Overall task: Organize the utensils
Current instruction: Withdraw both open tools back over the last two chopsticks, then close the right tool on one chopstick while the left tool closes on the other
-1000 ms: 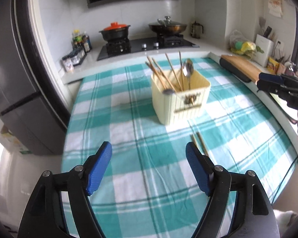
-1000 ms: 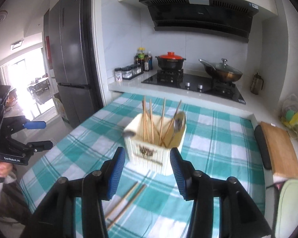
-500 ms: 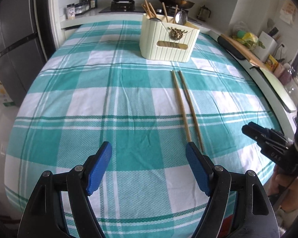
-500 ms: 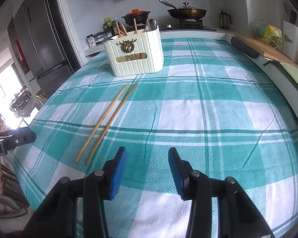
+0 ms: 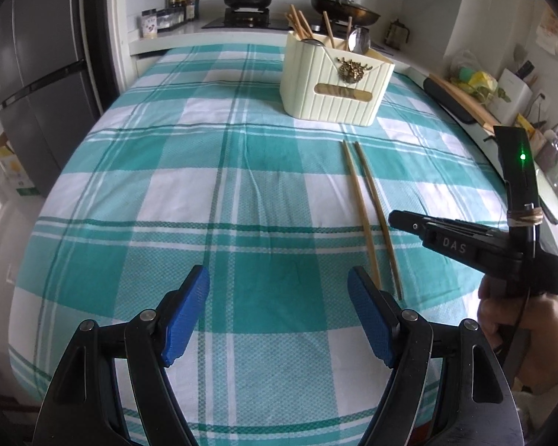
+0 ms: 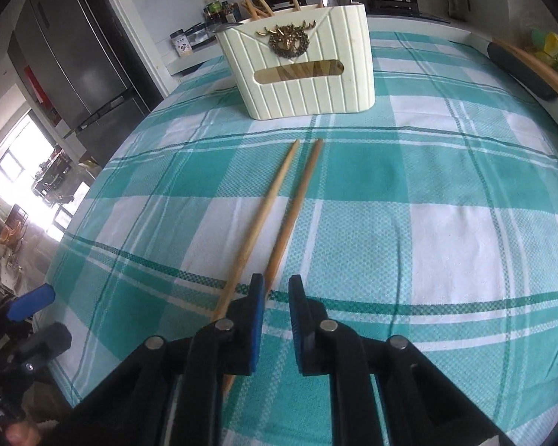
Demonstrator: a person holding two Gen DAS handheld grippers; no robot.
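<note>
**Right wrist view: jaws narrowing over the near end of a chopstick pair**

Two wooden chopsticks (image 6: 279, 208) lie side by side on the checked tablecloth (image 6: 446, 223), nearly parallel, their far tips pointing at the cream utensil holder (image 6: 301, 70) and stopping short of it. The holder stands upright further back and already carries more chopsticks and a spoon.

The right gripper (image 6: 275, 290) is low over the near ends of the pair, its jaws closing with only a narrow gap left. The right-hand stick's tip sits at the mouth of that gap; the left-hand stick runs outside and under the left pad. Whether the pads press on anything yet cannot be told. The left gripper (image 5: 279, 297) hovers over bare cloth beside the pair, jaws wide apart, nothing between them.

Judged as handling: the sticks look light, stiff and smooth, so they are likely to roll or pivot if pinched at the very tip. A hold a little further up the shaft, across both sticks together, would probably steady them better for the lift into the holder
</note>
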